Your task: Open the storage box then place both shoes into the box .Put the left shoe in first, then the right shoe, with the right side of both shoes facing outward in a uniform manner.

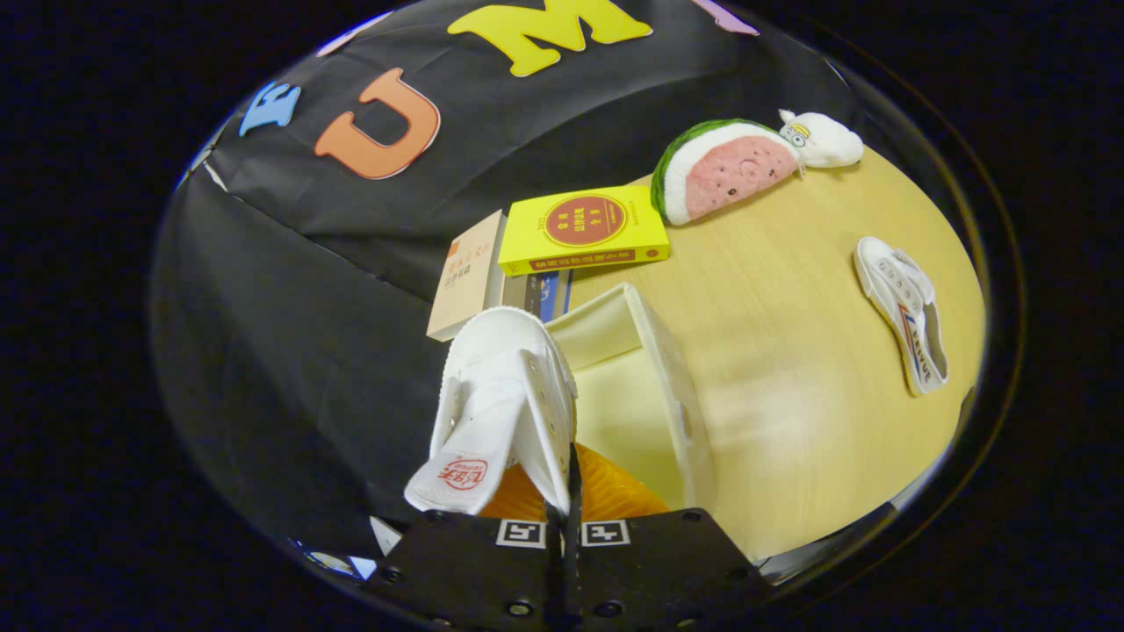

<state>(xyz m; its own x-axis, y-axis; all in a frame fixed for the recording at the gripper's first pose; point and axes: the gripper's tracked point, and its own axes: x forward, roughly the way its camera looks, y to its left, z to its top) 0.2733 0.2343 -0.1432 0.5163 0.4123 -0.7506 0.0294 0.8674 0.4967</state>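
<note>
Here the gripper [565, 518] has its fingers drawn nearly together, pinching the side wall of a white canvas shoe [505, 408] whose tongue flops out with a red stamp and whose orange inner sole shows by the fingertips. The shoe hangs just in front of the open cream storage box [654, 386]. A second white shoe [904, 312], striped on its side, lies well apart on the wooden table [790, 369].
</note>
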